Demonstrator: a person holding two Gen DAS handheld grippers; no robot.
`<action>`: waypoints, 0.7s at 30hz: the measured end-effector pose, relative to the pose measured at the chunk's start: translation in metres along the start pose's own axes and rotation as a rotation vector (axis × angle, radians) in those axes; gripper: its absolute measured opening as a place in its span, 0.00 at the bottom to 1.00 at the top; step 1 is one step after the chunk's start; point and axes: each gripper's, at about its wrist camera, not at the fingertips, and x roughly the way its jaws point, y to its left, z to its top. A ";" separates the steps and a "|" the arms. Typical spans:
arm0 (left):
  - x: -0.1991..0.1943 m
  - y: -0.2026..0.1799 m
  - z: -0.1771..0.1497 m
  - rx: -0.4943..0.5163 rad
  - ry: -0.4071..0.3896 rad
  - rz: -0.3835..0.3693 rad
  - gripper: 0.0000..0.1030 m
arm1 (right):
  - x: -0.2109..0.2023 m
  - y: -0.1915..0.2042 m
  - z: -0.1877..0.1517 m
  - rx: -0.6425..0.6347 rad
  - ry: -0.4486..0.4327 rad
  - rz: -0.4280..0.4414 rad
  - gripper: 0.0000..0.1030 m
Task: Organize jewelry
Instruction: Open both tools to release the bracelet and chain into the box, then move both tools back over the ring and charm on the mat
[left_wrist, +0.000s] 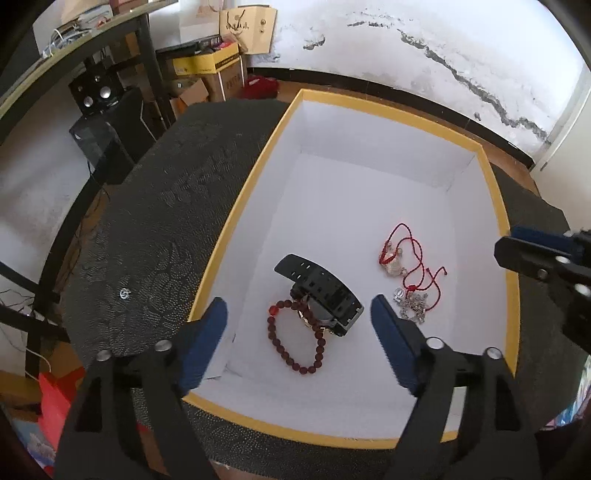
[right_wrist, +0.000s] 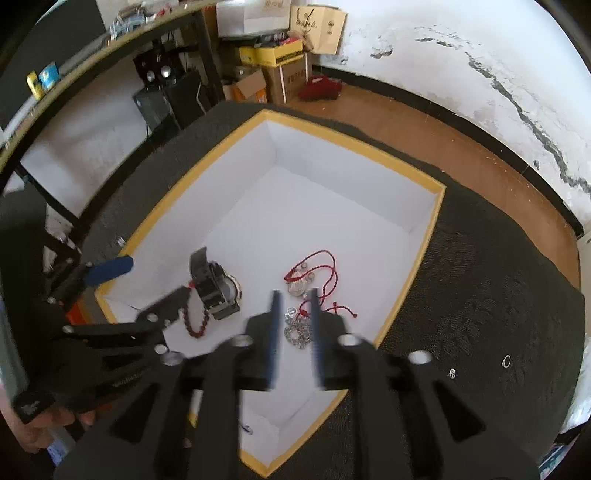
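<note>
The left gripper (left_wrist: 299, 314) hung spread wide above the black plastic watch (left_wrist: 321, 295). The right gripper (right_wrist: 293, 306), fingers narrowed but apart, angled down over the silver chain bracelet (right_wrist: 297, 330), grasping nothing.

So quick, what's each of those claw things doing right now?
Left gripper: open, holding nothing, above the watch.
Right gripper: narrowly open, holding nothing, over the silver chain.

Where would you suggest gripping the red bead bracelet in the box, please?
Grip the red bead bracelet on its near arc of beads, coming straight down from above. It lies flat on the box floor, and its far side is tucked against the black watch, so only the near arc is free.
</note>
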 end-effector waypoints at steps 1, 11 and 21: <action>-0.003 -0.001 0.000 0.002 -0.005 0.000 0.85 | -0.009 -0.002 -0.001 0.008 -0.020 0.012 0.61; -0.055 -0.041 -0.011 0.062 -0.040 -0.009 0.94 | -0.103 -0.039 -0.045 0.048 -0.152 0.017 0.86; -0.111 -0.118 -0.037 0.104 -0.159 -0.023 0.94 | -0.180 -0.113 -0.131 0.095 -0.225 -0.047 0.94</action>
